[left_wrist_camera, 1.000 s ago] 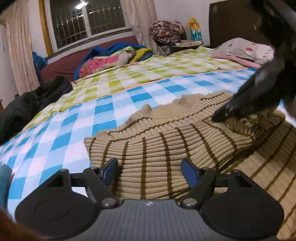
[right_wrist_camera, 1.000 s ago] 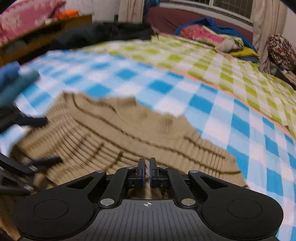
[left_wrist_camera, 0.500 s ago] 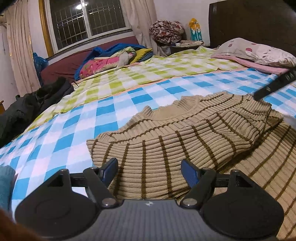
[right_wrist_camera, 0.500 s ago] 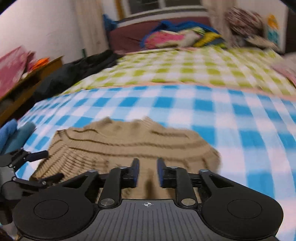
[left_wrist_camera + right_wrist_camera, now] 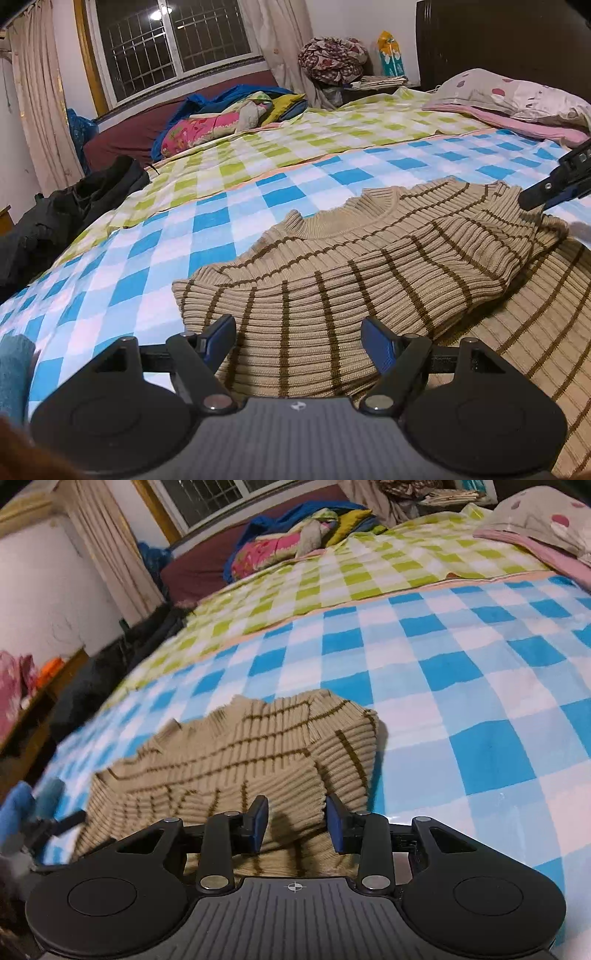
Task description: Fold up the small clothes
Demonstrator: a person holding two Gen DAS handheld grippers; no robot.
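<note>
Well, the tan striped sweater (image 5: 369,273) lies flat on the blue checked bedspread (image 5: 122,280), collar away from both grippers, with one sleeve folded across its front. The left gripper (image 5: 298,341) hangs low over the sweater's near left edge, jaws spread wide, the knit under them but not pinched. The right gripper (image 5: 295,821) sits over the sweater's right side; its jaws have just been opening and now stand partly apart, the cloth showing in the gap and neither pad pressing it. Its tip shows at the far right of the left camera's view, just beyond the folded sleeve's end.

Beyond the collar and to the right of the right gripper, the blue checks run bare for a good stretch. Farther off comes a green checked sheet (image 5: 295,140). A dark jacket (image 5: 66,206) is heaped far left, a spotted pillow (image 5: 517,96) far right, bright bedding (image 5: 221,118) under the window (image 5: 173,44). Something blue (image 5: 13,369) lies just left of the left gripper.
</note>
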